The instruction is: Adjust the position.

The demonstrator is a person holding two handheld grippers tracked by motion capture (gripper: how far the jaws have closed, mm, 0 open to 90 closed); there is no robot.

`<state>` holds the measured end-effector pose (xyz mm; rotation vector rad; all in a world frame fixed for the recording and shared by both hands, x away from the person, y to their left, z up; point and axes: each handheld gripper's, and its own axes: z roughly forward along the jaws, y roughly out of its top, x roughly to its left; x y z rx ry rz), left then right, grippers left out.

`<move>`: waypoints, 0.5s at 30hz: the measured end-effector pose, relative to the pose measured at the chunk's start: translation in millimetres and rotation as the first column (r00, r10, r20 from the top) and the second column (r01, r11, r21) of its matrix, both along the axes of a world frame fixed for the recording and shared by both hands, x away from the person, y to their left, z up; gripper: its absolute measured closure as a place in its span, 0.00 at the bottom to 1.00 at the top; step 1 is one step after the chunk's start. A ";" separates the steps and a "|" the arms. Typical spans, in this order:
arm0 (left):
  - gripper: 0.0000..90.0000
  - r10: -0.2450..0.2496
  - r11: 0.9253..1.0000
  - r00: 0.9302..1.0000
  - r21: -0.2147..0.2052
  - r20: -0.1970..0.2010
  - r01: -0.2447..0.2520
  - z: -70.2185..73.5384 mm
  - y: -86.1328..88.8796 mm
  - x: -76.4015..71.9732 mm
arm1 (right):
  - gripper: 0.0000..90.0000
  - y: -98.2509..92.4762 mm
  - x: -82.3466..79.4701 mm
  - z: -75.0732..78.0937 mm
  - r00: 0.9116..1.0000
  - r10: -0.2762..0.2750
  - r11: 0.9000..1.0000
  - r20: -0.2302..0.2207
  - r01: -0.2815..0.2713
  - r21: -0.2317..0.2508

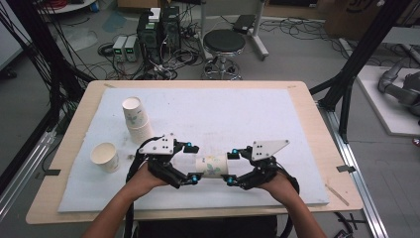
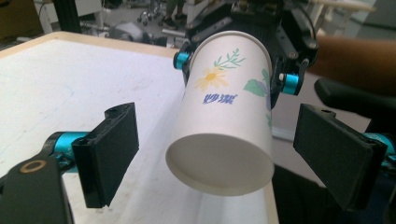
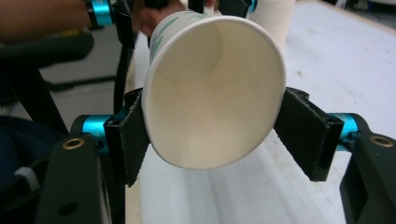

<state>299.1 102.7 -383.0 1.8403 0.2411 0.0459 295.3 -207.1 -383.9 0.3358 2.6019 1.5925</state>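
Flowered paper cup (image 1: 214, 166) is held on its side above the near part of the white mat (image 1: 223, 114), between the two grippers. Landmark used: the flowered paper cup.

Both forearms are brought in from the near table edge, and the hands are angled inward toward the cup. Left gripper (image 1: 190, 163) is pointed level at the cup's base end; right gripper (image 1: 232, 167) is pointed level at its rim end.

Cup is seen empty through its open mouth in the right gripper view (image 3: 212, 91). Left of the cup, a single paper cup (image 1: 105, 157) is stood upright, mouth up; contents cannot be told. Beyond that, a stack of upturned cups (image 1: 136, 119) is placed farther back and left of the held cup.

Right gripper's jaws are clamped on the cup at its rim end, with one pad (image 3: 128, 140) pressed on each side of the wall and the rim squeezed slightly oval. Left gripper's jaws are spread apart: in the left gripper view the cup's base (image 2: 219, 163) is seen between the pads (image 2: 112, 149), with a clear gap on each side and no contact. Cup is carried by the right gripper alone.
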 end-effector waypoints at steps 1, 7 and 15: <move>0.16 0.002 1.000 1.000 0.015 0.006 -0.002 1.3 0.0 0.2 | 0.33 0.9 0.6 2.1 1.000 0.001 1.000 0.004 -0.001 -0.022; 0.16 0.005 0.997 1.000 0.077 0.016 -0.006 6.2 -0.9 2.2 | 0.33 9.7 5.9 18.6 0.999 0.017 0.988 0.037 -0.011 -0.152; 0.17 0.007 0.990 1.000 0.143 0.026 -0.011 8.4 -3.9 4.7 | 0.33 19.9 9.1 31.4 0.997 0.039 0.969 0.066 -0.021 -0.246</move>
